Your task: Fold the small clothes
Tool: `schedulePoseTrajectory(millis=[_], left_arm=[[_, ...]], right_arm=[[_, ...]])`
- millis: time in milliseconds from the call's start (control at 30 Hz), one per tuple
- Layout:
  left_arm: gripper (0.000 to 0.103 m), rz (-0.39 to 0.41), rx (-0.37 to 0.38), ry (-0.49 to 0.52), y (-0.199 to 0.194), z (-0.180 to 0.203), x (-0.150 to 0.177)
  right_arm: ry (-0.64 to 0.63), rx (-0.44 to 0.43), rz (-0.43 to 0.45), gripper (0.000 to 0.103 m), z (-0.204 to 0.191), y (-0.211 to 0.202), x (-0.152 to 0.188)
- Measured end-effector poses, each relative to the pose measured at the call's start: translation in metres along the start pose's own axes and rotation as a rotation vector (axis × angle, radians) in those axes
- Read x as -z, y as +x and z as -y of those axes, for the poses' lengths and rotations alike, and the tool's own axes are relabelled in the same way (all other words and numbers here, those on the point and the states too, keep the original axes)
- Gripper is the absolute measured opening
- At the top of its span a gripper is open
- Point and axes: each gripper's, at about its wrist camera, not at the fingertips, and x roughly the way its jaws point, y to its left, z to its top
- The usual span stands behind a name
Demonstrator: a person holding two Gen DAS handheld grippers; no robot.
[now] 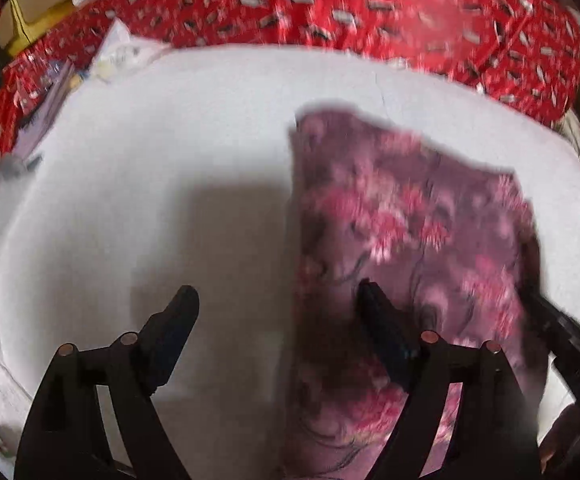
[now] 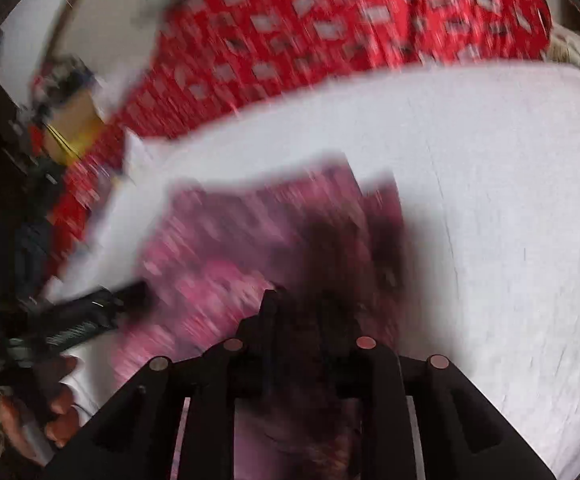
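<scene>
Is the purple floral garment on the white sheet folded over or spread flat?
Folded over, at least partly: on the purple floral garment the right wrist view shows one straight-edged layer over another, stepped at the far end. Blur hides the number of folds.

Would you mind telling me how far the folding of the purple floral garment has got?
Partly done: the purple floral fabric garment lies as a rough rectangle on the white cloth surface. In hand: the right tongs sit nearly closed over its near edge, grip blurred; the left tongs stand wide open, holding nothing. Any further fold remains.
</scene>
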Motion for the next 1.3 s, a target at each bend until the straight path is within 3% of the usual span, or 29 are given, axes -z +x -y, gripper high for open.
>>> schedulePoseTrajectory(millis=[233,400,567,733,800,933,1133,1300], left_arm=[[0.084,0.009,-0.023,0.012,-0.016,0.003,0.006],[0.084,0.001,-0.033,0.008,-0.020,0.004,0.016],[0.084,-0.013,-0.021,0.014,-0.029,0.001,0.023],[0.096,-0.010,0.011,-0.045,-0.027,-0.009,0.040],[0.102,-0.033,0.035,-0.092,-0.023,-0.017,0.043],[0.103,-0.070,0.081,-0.112,-0.023,-0.023,0.047],[0.103,-0.063,0.059,-0.070,-0.033,-0.016,0.059],[0.103,-0.074,0.072,-0.060,-0.045,-0.018,0.078]], right_arm=[[0.019,-0.046,0.026,0.025,-0.008,-0.039,0.011],[-0.029,-0.009,-0.018,0.029,-0.009,-0.034,0.039],[-0.024,0.015,-0.045,0.030,-0.014,-0.050,0.038],[-0.074,0.059,-0.089,0.048,-0.013,-0.049,0.058],[-0.030,0.059,-0.101,0.063,-0.005,-0.049,0.065],[0.043,0.046,-0.107,0.063,0.007,-0.057,0.068],[0.058,0.064,-0.137,0.065,0.015,-0.063,0.075],[0.011,0.083,-0.076,0.065,0.006,-0.083,0.075]])
